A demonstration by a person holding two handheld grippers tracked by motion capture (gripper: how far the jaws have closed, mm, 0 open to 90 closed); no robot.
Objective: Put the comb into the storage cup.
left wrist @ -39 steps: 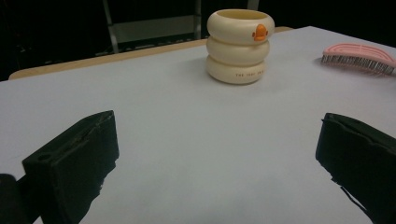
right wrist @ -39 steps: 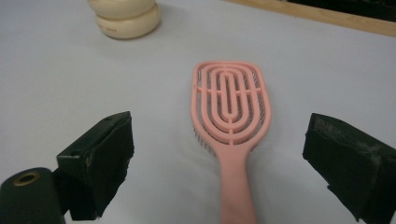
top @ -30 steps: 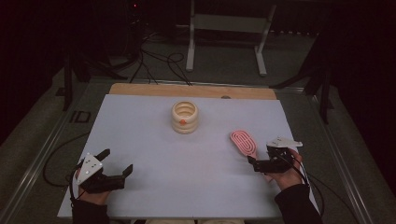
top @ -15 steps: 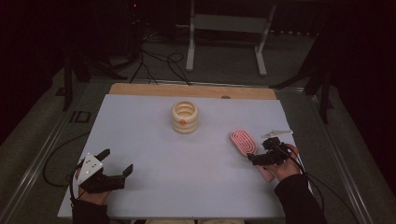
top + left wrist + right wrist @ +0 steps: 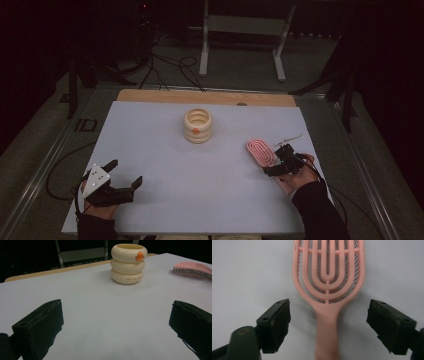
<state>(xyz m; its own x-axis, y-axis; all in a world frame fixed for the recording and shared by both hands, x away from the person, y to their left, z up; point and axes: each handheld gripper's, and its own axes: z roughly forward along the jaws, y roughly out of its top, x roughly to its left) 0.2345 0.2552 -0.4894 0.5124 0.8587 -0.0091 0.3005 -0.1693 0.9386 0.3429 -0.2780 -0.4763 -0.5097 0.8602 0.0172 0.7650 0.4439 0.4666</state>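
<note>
A pink vented hairbrush (image 5: 260,151) lies bristles-down on the right side of the white table (image 5: 200,205). My right gripper (image 5: 273,161) straddles its handle. In the right gripper view the handle (image 5: 327,330) runs up between the two black jaws of the right gripper (image 5: 328,312), with a gap on each side. Those jaws have just been closing and are still open, with neither pad touching the handle. My left gripper (image 5: 125,173) rests open near the front left, with nothing between its jaws. A cream ribbed cup (image 5: 198,125) with an orange duck mark stands mid-table.
The left gripper view looks between the wide jaws of the left gripper (image 5: 116,317) across bare table to the cup (image 5: 128,263) and the brush (image 5: 193,268). A wooden strip (image 5: 200,96) edges the table's far side. A metal stand (image 5: 240,30) and cables lie beyond.
My right gripper has slid left toward the brush and turned, so its jaws now flank the handle. The left gripper, cup and brush have stayed put.
</note>
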